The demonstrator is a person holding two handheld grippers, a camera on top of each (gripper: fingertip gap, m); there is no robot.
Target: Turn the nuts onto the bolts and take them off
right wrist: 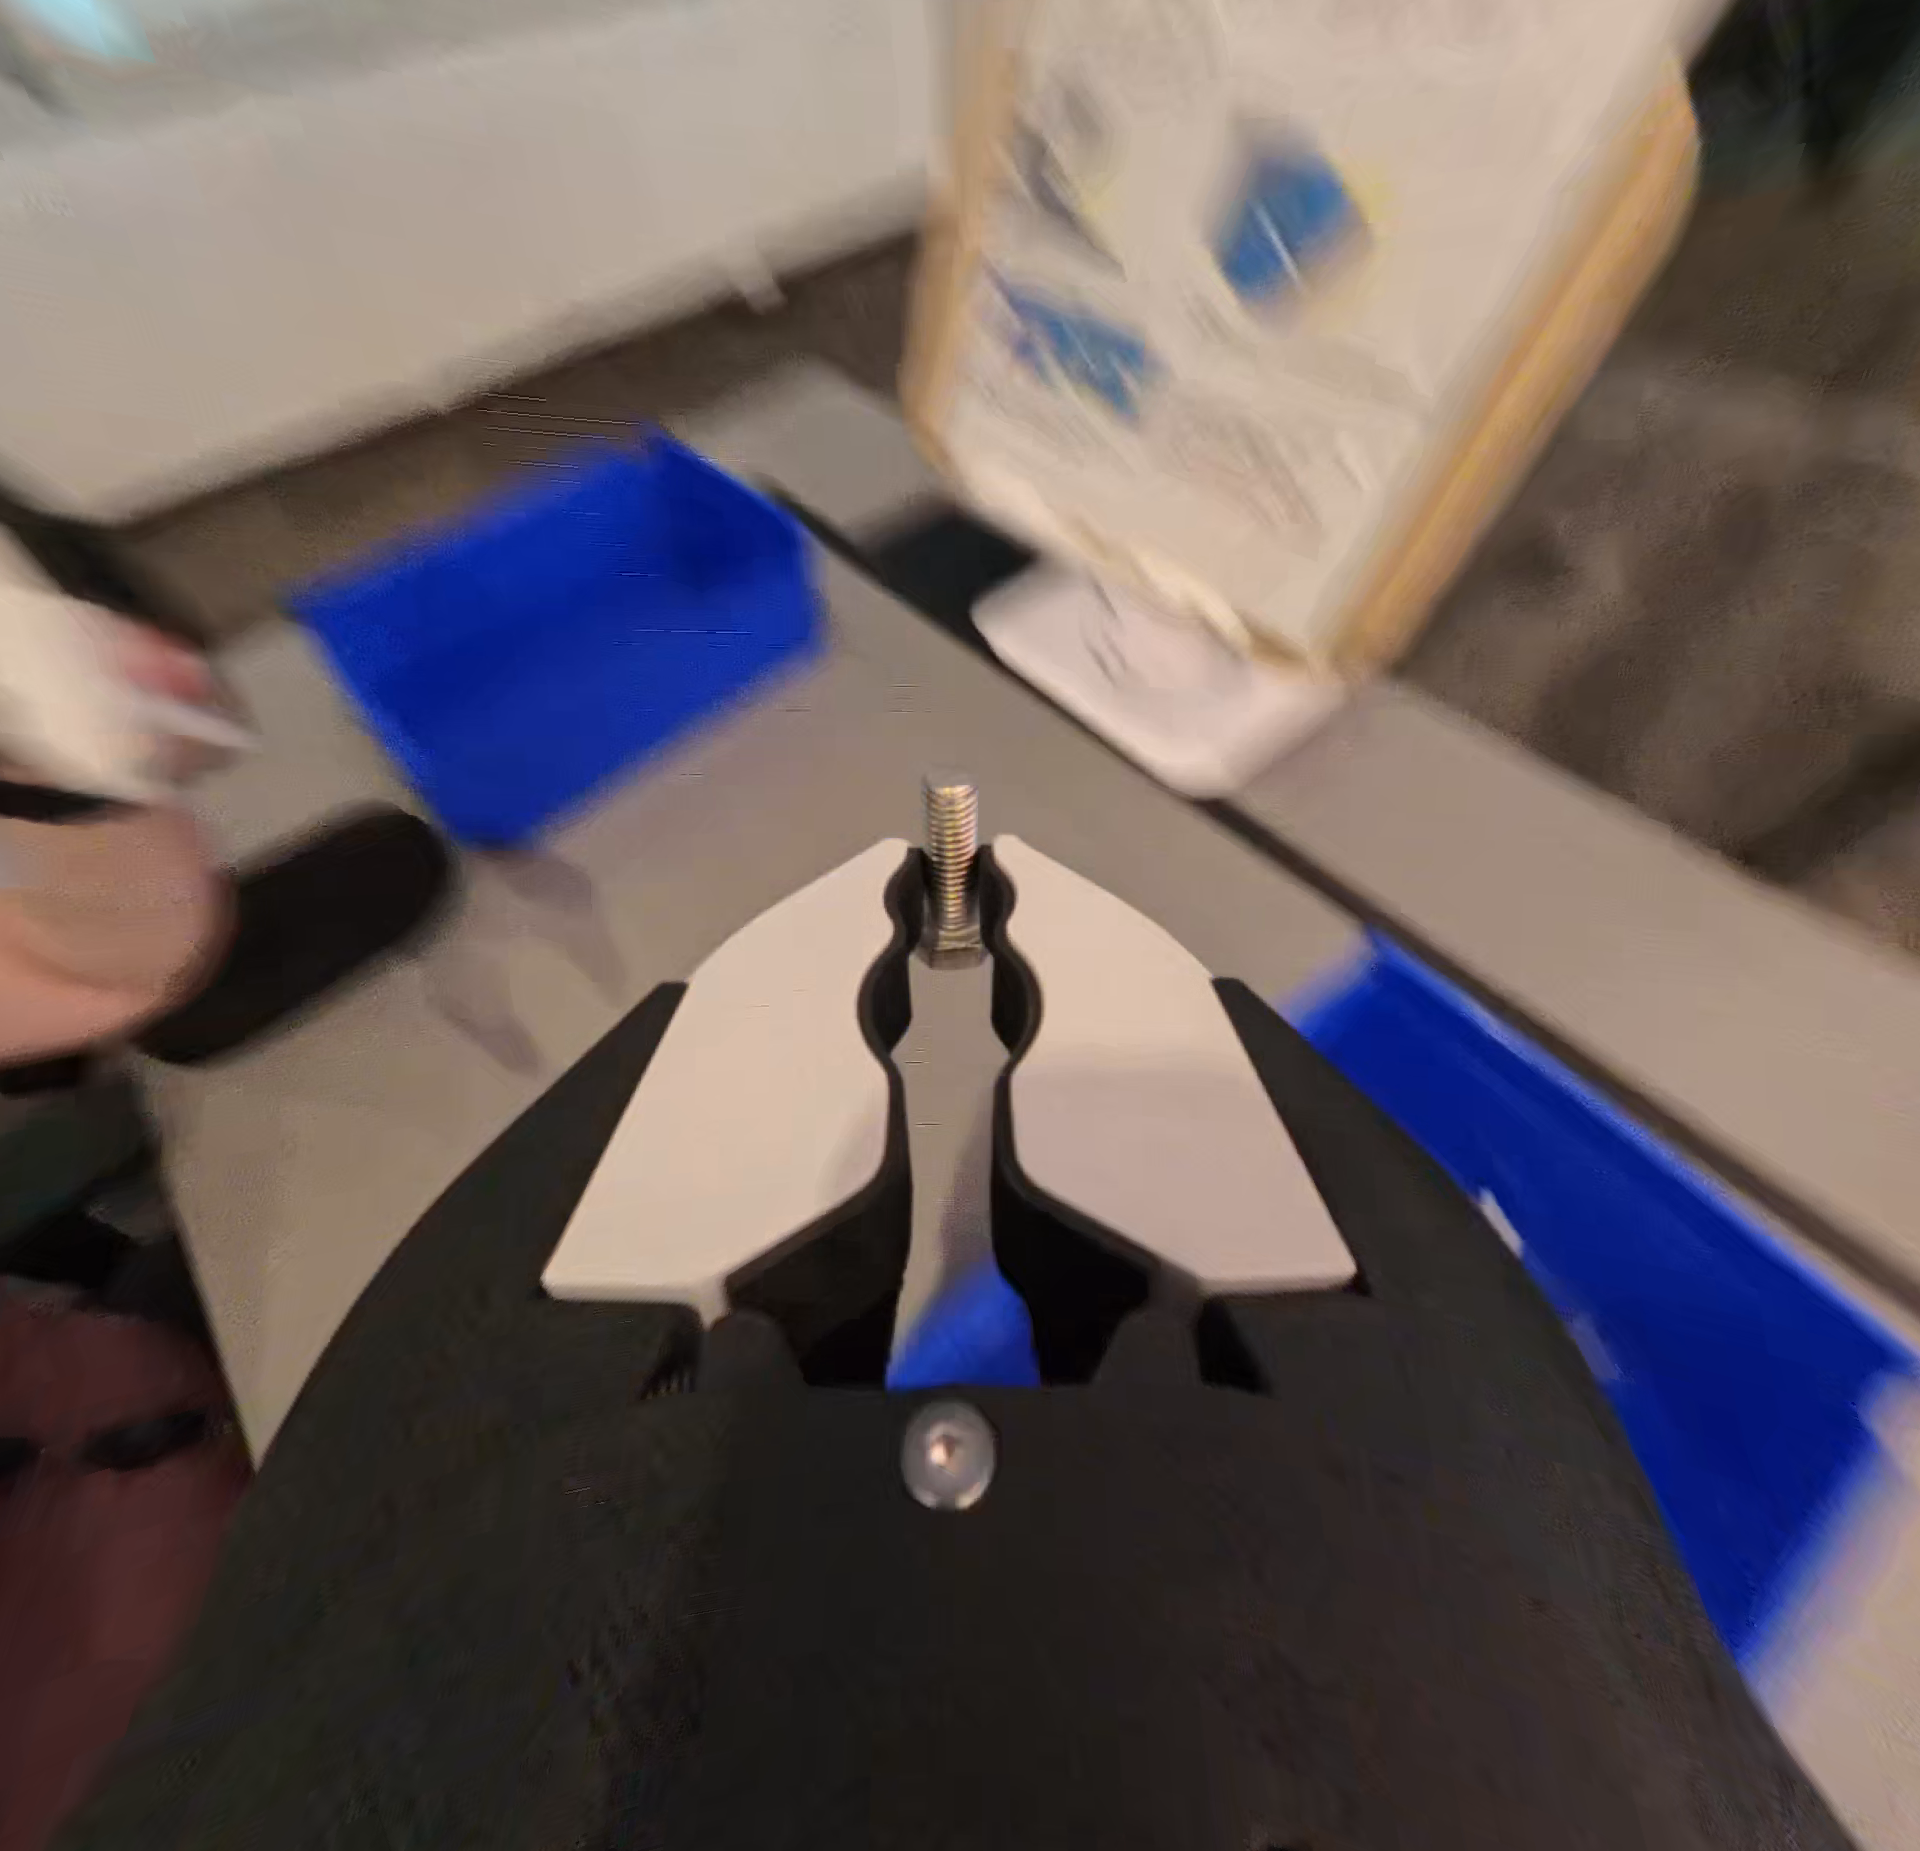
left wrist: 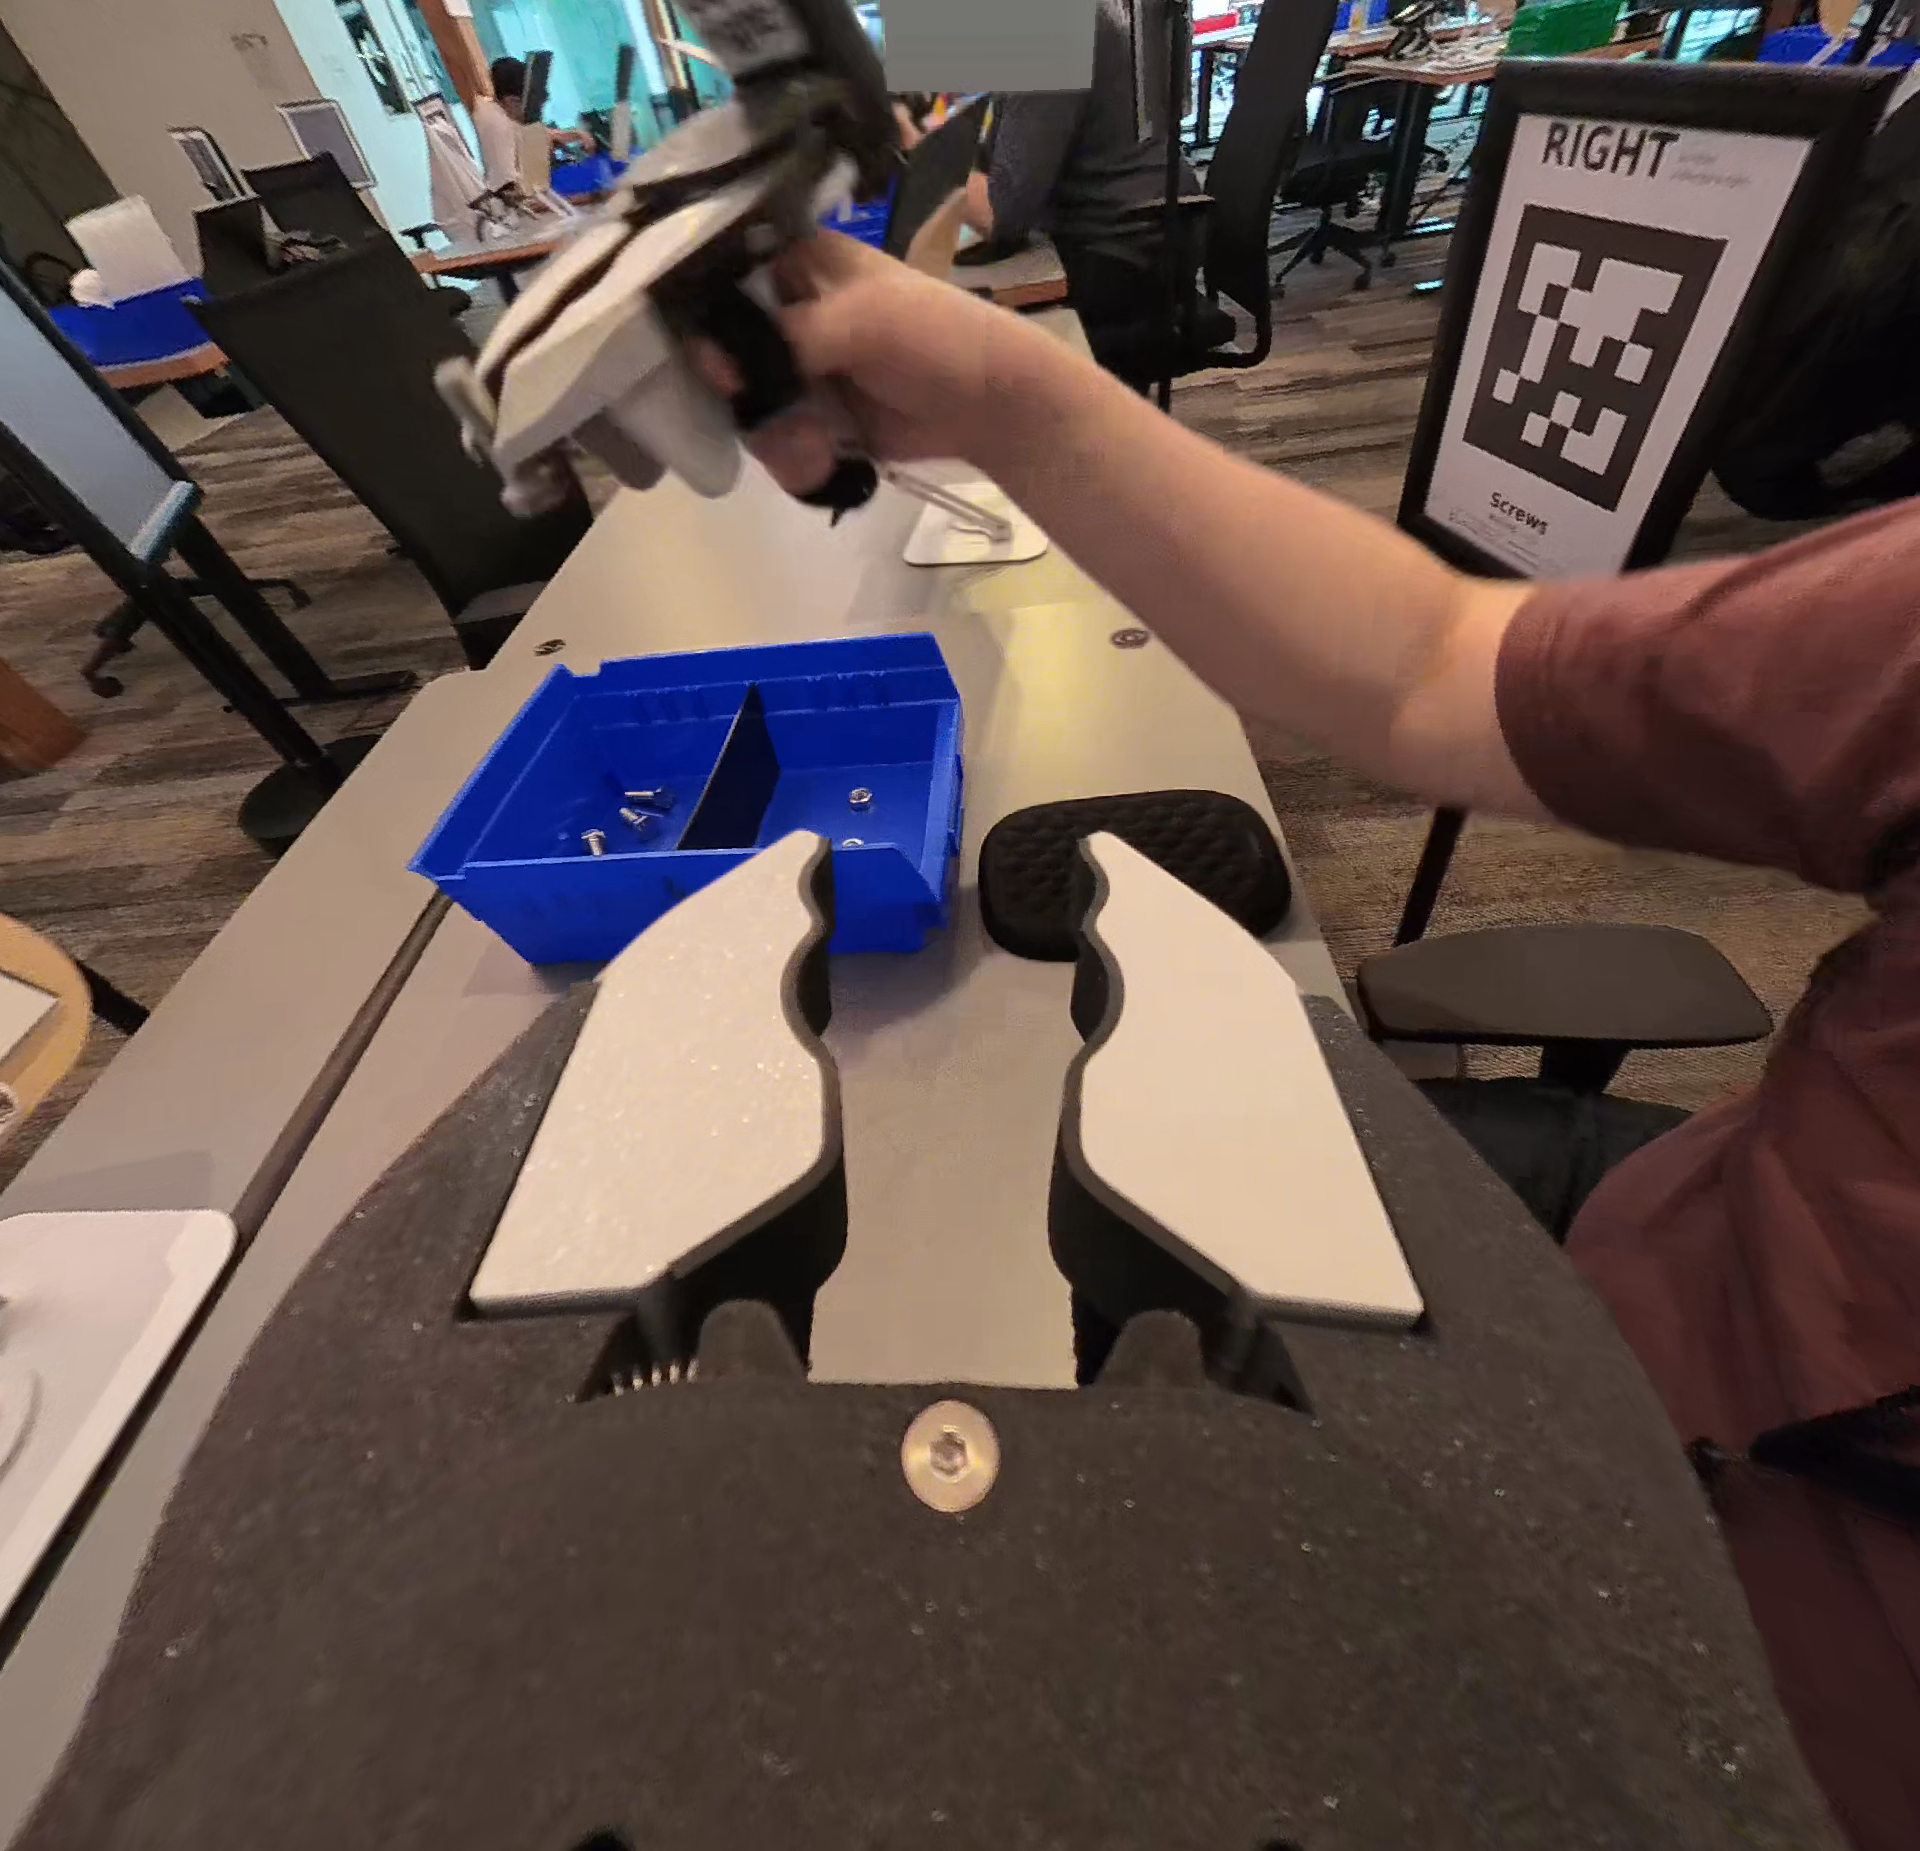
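- Right gripper [right wrist: 948, 851]: jaws closed on one bolt [right wrist: 948, 866], pinched near the fingertips, head inward and threaded end pointing out past them. In the left wrist view this gripper [left wrist: 488, 430] is raised well above the table [left wrist: 1039, 679], held by a hand [left wrist: 873, 367].
- Left gripper [left wrist: 951, 887]: jaws spread wide, nothing between them, low over the table just short of the bin [left wrist: 707, 897].
- Bin: blue, one divider [left wrist: 732, 773], two compartments. Left compartment holds three bolts [left wrist: 623, 814]; right compartment shows two nuts [left wrist: 858, 795], the nearer one partly hidden by the bin's front wall.
- Count: four bolts in all (one gripped, three in the bin); two nuts visible; two grippers; one black pad [left wrist: 1195, 845] just right of the bin.
- Risk 1: the bolt is held only at the tips by a short length; the right view is heavily blurred, which suggests fast motion, so the bolt could twist or slip out.
- Risk 2: a tilted bolt would likely cross-thread or refuse the nut.
- Risk 3: the nuts are small and lie flat on the bin floor near the walls; the wide left fingers may push one aside or catch the bin wall.
- Risk 4: a dropped part could roll off the table.
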